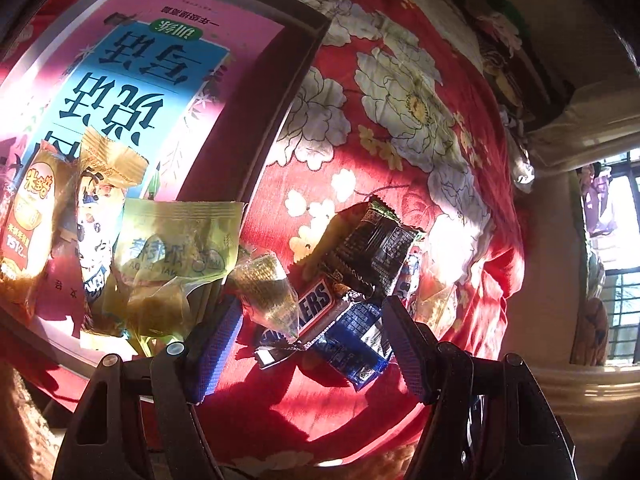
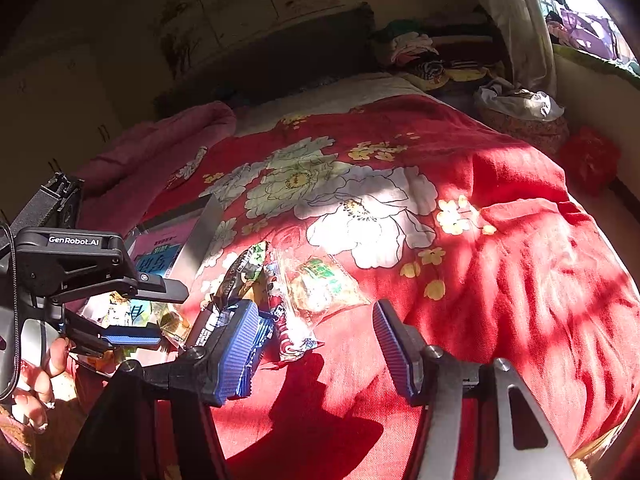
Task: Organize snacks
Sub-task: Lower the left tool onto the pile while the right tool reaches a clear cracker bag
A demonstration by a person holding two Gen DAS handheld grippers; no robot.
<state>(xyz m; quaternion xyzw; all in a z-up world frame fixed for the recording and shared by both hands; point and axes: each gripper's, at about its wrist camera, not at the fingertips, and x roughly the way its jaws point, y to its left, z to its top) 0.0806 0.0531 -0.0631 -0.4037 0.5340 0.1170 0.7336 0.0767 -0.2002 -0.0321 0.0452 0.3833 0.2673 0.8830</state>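
Here, Snickers bar [image 1: 316,312] between (open) left jaws.

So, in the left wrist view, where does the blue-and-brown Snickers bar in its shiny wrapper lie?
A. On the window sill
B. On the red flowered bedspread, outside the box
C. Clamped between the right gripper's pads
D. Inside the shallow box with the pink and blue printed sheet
B: the Snickers bar lies on the red flowered bedspread, in a small pile of wrappers beside the shallow box, between the left gripper's open fingers.

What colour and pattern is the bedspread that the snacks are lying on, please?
The bedspread is red with large white and yellow flowers, clearest in the right wrist view.
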